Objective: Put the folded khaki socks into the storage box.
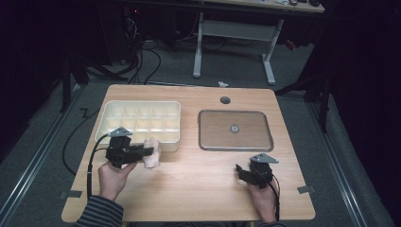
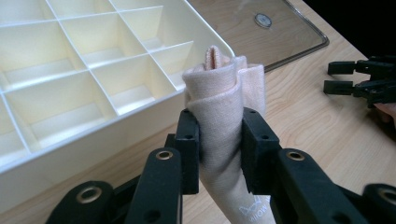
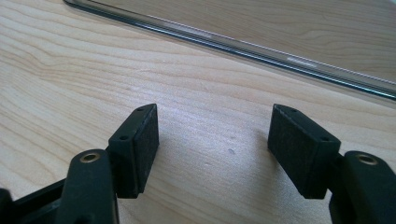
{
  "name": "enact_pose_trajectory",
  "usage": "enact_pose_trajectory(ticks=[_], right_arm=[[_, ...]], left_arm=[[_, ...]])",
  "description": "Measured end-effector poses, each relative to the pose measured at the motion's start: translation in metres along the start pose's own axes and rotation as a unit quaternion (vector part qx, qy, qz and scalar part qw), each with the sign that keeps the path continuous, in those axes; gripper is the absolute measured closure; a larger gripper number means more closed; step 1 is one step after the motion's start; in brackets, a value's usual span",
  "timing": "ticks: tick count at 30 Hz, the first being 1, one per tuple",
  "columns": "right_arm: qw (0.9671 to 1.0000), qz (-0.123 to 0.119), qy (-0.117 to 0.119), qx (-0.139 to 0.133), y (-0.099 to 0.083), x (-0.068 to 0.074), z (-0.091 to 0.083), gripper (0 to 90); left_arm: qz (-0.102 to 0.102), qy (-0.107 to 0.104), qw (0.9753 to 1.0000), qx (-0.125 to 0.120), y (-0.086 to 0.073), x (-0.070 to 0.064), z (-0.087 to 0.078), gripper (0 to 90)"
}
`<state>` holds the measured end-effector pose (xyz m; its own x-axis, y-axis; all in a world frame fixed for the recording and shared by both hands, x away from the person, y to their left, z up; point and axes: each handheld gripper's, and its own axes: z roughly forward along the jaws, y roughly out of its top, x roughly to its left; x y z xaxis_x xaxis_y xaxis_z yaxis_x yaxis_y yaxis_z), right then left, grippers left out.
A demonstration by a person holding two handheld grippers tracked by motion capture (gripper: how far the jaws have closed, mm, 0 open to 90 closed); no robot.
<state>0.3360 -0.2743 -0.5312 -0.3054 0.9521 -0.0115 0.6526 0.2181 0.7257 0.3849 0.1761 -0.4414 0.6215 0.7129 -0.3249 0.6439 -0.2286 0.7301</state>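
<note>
at the left of the table stands the cream divided box, its compartments bare in the left gripper view. just in front of its near right corner, the left gripper holds the rolled pale pink cloth. in the left gripper view the left gripper has its two black pads pressed against either side of the rolled cloth, narrow around it; the roll rises upright between them, its folded top standing well above the pads and its lower end hanging below, with small white print near the bottom. it sits just beside the box wall, apart from it. further right lies the clear flat lid, a round knob at its middle. nearest the right edge, the right gripper rests low over bare wood; in its own view the right gripper has jaws spread wide, nothing between the pads, the lid's edge just ahead.
</note>
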Motion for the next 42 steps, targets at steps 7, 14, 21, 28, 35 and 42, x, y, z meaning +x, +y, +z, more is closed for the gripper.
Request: enact_pose_trajectory(ticks=[7, 14, 21, 28, 35, 42], right_arm=[[1.0, 0.0, 0.0, 0.0, 0.0, 0.0, 0.0, 33.8], [1.0, 0.0, 0.0, 0.0, 0.0, 0.0, 0.0, 33.8], [1.0, 0.0, 0.0, 0.0, 0.0, 0.0, 0.0, 33.8], [1.0, 0.0, -0.001, 0.0, 0.0, 0.0, 0.0, 33.8], [1.0, -0.001, -0.002, 0.0, 0.0, 0.0, 0.0, 33.8], [1.0, -0.001, -0.002, 0.001, 0.0, 0.0, 0.0, 33.8]], left_arm=[[-0.003, -0.001, 1.0, 0.001, 0.011, 0.006, -0.001, 71.7], [-0.005, 0.003, 1.0, 0.003, 0.02, 0.015, -0.005, 71.7], [-0.012, -0.003, 0.9999, -0.006, 0.029, 0.023, -0.009, 71.9], [-0.019, -0.009, 0.9997, -0.014, 0.041, 0.032, -0.008, 72.0], [-0.03, 0.006, 0.9995, -0.006, 0.043, 0.045, -0.007, 72.0], [-0.022, 0.01, 0.9997, -0.002, 0.054, 0.049, -0.006, 72.0]])
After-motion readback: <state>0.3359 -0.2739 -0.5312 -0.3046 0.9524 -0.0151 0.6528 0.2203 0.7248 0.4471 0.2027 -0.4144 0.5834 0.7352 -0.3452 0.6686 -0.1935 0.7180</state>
